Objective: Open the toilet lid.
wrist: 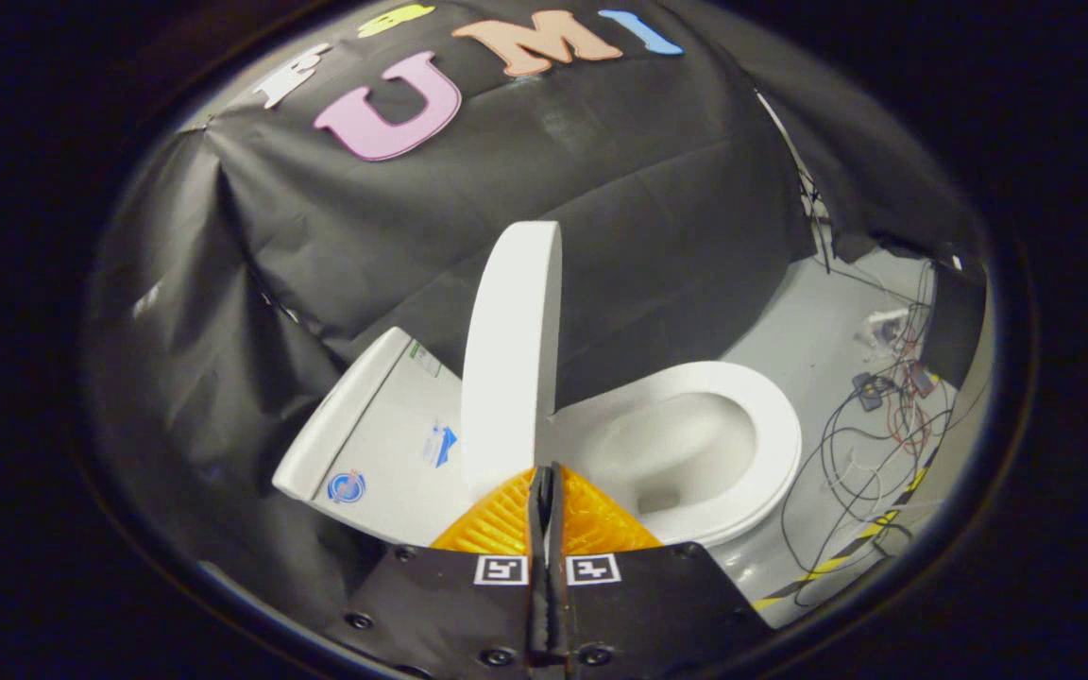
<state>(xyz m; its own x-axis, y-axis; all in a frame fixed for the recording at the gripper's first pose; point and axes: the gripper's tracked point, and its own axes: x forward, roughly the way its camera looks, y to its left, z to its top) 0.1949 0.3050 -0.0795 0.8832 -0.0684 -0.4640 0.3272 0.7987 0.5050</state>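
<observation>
The white toilet lid [511, 359] stands raised, nearly upright, seen edge-on just beyond my fingertips. To its right the white seat ring [771, 434] lies down over the open bowl. The white tank [374, 444] with stickers sits to the lid's left. My gripper [544, 477] is shut, its two fingers pressed together with nothing between them, the tips right at the lower edge of the lid; whether they touch it I cannot tell.
Black cloth wall hangs behind and left of the toilet. Loose cables and small electronics [884, 397] lie on the pale floor to the right. Yellow-black tape [846, 552] runs along the floor near the bowl.
</observation>
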